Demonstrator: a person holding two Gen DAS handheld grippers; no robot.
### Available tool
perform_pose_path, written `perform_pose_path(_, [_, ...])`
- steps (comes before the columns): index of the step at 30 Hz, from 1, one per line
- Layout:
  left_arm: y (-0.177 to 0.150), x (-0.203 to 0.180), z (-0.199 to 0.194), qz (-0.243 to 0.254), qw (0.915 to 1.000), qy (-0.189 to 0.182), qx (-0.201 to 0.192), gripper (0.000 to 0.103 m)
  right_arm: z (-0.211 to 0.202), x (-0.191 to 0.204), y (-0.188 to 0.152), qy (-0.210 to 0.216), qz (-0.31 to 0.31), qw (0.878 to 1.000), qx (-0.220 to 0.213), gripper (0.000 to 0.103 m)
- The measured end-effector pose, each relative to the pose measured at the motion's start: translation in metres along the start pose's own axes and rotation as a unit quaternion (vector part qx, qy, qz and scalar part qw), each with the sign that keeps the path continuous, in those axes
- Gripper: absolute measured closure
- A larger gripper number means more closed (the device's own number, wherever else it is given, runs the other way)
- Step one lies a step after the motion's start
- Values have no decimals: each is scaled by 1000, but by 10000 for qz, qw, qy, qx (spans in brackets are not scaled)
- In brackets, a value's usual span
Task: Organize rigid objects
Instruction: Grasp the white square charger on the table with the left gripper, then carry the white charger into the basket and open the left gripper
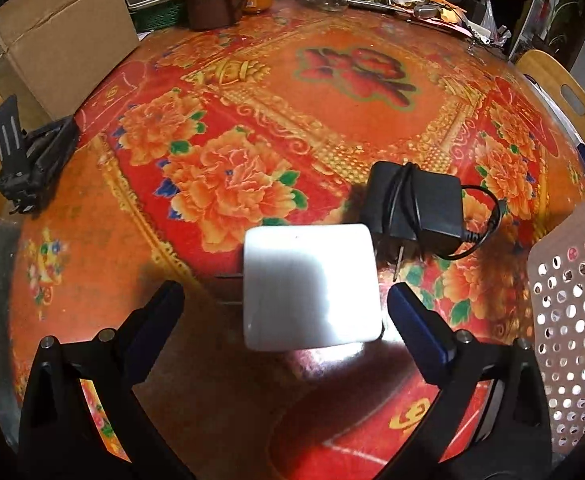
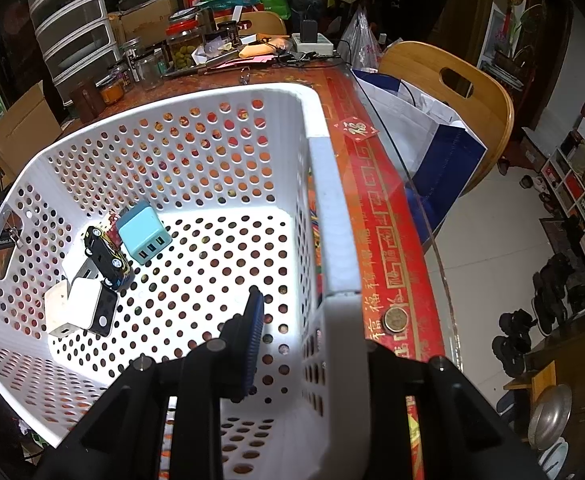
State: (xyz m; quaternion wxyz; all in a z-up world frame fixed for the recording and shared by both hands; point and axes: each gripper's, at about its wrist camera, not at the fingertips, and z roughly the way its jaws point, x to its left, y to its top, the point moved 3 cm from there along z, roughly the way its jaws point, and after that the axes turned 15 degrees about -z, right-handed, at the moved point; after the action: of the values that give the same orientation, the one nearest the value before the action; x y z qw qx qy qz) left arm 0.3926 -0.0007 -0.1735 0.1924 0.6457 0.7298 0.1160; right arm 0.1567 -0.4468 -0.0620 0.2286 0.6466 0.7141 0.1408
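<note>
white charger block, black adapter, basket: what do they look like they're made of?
White charger block: looks like glossy moulded plastic, with a bright glare patch on its smooth rounded face.
Black power adapter: seemingly matte plastic casing with dull reflections; its metal prongs glint, and the cord wrapped around it is probably rubbery.
Perforated basket: likely rigid white plastic, with uniform punched round holes and a thick smooth rim.

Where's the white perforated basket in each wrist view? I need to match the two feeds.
Left wrist: the white perforated basket shows only as a slice of wall at the right edge, right of the black adapter.
Right wrist: the basket fills the centre and left; the right claw straddles its near right wall.
Shared landmark: the bamboo chair back with the handle slot, beyond the table.
</note>
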Motion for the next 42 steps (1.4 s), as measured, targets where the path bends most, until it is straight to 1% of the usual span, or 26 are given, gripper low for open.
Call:
perform_pose_path(3, [1, -2, 5, -51, 9999, -100, 14, 6, 0, 0, 0, -13, -3, 10000, 15, 76])
perform_pose_path(7, [0, -2, 7, -69, 9999, -116, -55, 9, 0, 0, -1, -23, -14, 10000, 21, 76])
perform_pose_path(9, [0, -3, 5, -67, 9998, -133, -99, 13, 1, 0, 0, -21, -12, 10000, 20, 76])
perform_pose_path(11, [0, -2, 1, -86, 9997, -133, -189, 28, 1, 0, 0, -20, -5, 10000, 17, 76])
perform_pose_path(15, [-2, 8, -4, -294, 9991, -87, -280, 28, 1, -1, -1, -25, 1, 10000, 13, 76])
perform_pose_path(17, [-2, 16, -14, -398, 9980, -22, -489, 29, 1, -1, -1, -25, -2, 10000, 11, 76])
perform_pose_path(19, [-2, 22, -30, -463, 9958, 38, -787, 29, 1, -2, -1, -15, -6, 10000, 0, 76])
perform_pose_path(21, [-3, 22, -52, -409, 9918, 247, -1189, 29, 0, -2, -1, -11, -16, 10000, -7, 76])
perform_pose_path(24, [-5, 17, -76, -265, 9872, 385, -1524, 29, -1, -2, 0, 17, -30, 10000, -30, 76])
perform_pose_path(29, [-5, 5, -99, -131, 9852, 369, -1668, 29, -2, -2, 0, 37, -23, 10000, -61, 76])
perform_pose_path(35, [-12, -12, -132, 23, 9817, 262, -1886, 29, -2, -2, 0, 36, -23, 10000, -59, 75])
perform_pose_path(42, [-22, -47, -175, 334, 9765, 89, -2128, 29, -2, -1, 0, 39, -26, 10000, -63, 75])
